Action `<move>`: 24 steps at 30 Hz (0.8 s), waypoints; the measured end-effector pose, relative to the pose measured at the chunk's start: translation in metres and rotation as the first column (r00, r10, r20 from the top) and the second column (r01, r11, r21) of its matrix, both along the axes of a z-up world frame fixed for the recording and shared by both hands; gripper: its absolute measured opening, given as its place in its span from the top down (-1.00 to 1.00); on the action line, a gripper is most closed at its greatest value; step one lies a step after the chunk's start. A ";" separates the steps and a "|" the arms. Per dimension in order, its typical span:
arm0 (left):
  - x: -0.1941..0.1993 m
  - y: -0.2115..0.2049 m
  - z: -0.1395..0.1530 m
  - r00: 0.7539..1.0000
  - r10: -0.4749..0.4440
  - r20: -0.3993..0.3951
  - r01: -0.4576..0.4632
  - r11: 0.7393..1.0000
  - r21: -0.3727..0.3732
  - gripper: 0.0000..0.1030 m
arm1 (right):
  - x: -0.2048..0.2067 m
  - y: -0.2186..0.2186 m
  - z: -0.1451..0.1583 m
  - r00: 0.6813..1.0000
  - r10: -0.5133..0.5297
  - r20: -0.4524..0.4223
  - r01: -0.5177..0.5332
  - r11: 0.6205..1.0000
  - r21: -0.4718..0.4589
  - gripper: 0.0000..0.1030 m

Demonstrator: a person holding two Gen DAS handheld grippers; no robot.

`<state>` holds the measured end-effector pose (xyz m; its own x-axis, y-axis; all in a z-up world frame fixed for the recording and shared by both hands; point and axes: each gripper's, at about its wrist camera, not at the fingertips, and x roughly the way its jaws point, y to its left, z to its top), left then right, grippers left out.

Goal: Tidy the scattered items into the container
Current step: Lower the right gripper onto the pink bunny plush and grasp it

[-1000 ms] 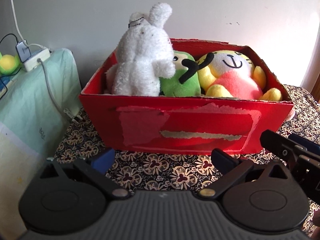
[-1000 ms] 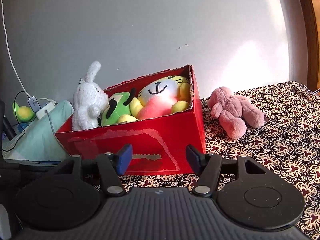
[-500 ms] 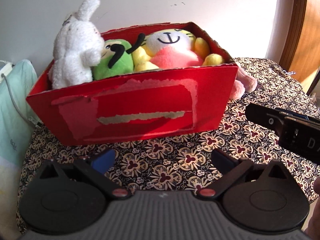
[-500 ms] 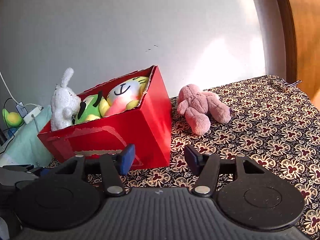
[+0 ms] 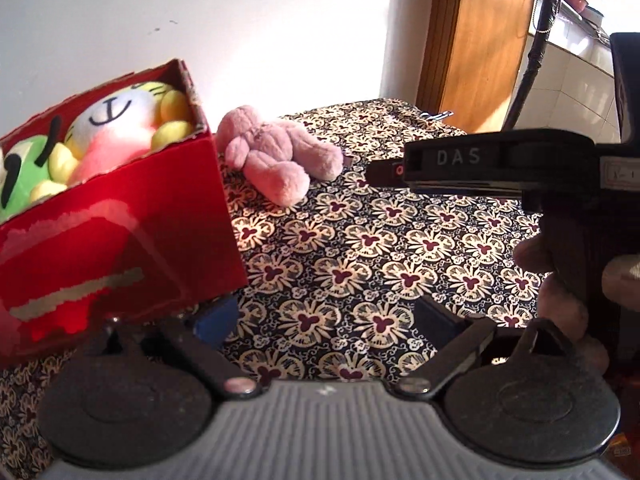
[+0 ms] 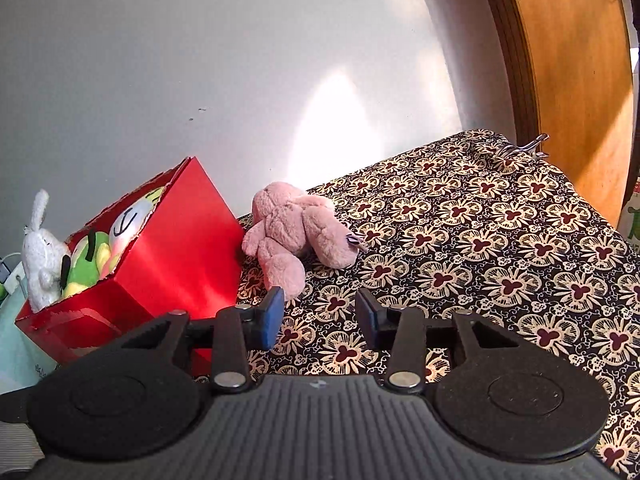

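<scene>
Views swung to pink plush (image 6: 298,236).

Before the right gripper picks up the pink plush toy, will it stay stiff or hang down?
The pink plush toy will probably hang: its limbs sprawl loosely on the patterned cloth. It looks fluffy, so likely light and compressible between the fingers. Lying flat, it should not roll.

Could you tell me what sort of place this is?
Probably a room in a home: a flowered cloth covers the table, soft toys fill a red box, and a wooden door stands nearby.
</scene>
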<state>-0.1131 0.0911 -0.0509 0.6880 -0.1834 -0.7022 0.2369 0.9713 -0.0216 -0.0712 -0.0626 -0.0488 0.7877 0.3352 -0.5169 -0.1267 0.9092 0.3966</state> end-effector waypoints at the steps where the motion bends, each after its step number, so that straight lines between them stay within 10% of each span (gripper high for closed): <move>1: 0.004 -0.005 -0.002 1.000 -0.021 0.012 0.021 1.000 0.001 -0.85 | 0.005 -0.002 -0.001 1.000 0.008 0.000 -0.008 1.000 -0.004 0.15; 24: 0.086 -0.053 -0.034 0.993 -0.070 0.094 0.062 0.994 0.085 -0.96 | 0.107 -0.001 -0.006 0.956 0.289 -0.056 -0.294 0.934 -0.203 0.16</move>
<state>-0.0269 0.0383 -0.0847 0.7417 -0.1757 -0.6473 0.2977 0.9511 0.0829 0.0355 -0.0632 -0.0550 0.6577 0.4318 -0.6172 -0.3907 0.8961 0.2106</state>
